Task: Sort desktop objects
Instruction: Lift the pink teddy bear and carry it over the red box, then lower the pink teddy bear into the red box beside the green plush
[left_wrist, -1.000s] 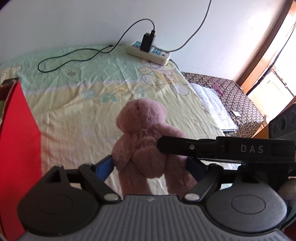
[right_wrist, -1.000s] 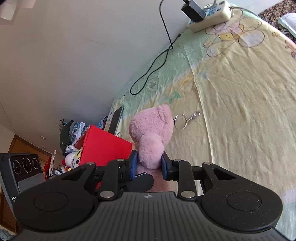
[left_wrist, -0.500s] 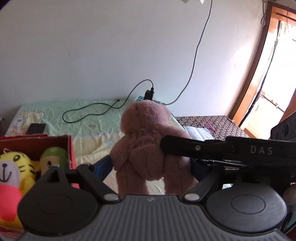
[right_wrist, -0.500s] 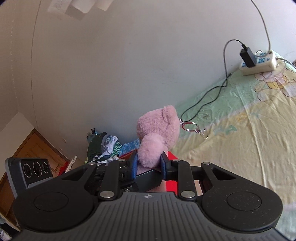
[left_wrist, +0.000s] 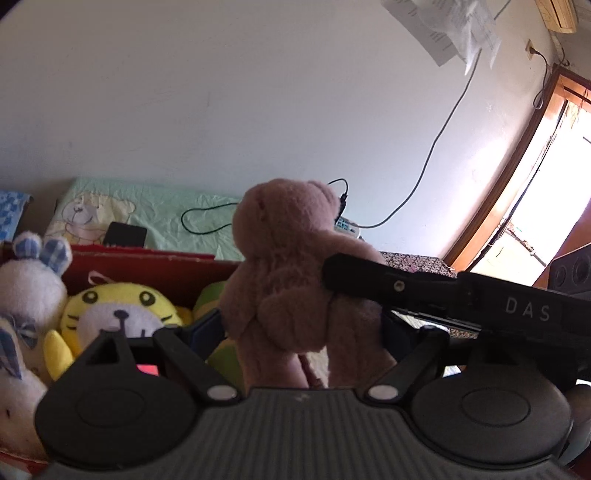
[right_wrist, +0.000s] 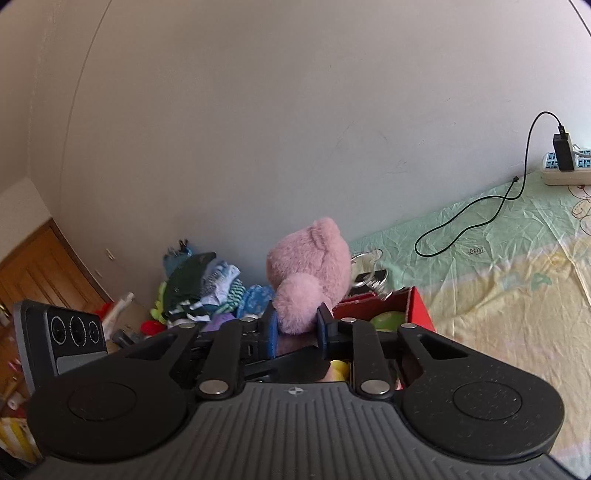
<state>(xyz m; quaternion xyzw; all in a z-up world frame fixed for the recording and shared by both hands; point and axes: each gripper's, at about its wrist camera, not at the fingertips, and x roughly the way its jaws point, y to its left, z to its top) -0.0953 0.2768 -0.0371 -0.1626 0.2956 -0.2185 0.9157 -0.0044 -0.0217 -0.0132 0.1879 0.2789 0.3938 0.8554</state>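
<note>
A pink plush bear (left_wrist: 291, 266) hangs in the air, held by both grippers. My left gripper (left_wrist: 299, 332) is shut on its lower body. My right gripper (right_wrist: 295, 326) is shut on one of its limbs, and the bear (right_wrist: 314, 266) rises above the blue pads. The right gripper's finger crosses the left wrist view in front of the bear. Below stands a red box (left_wrist: 147, 266) holding a yellow tiger plush (left_wrist: 118, 310), a white rabbit plush (left_wrist: 29, 280) and a green toy (right_wrist: 388, 319). A key ring (right_wrist: 364, 273) dangles from the bear.
The bed sheet (right_wrist: 498, 277) stretches to the right, with a black cable (right_wrist: 461, 225) and a power strip (right_wrist: 565, 166) by the wall. A dark phone (left_wrist: 125, 234) lies behind the box. A pile of clothes (right_wrist: 199, 288) sits left of the bed.
Both grippers have lifted the bear off the sheet and carried it left, over the red box. The toys in the box have come into view.
</note>
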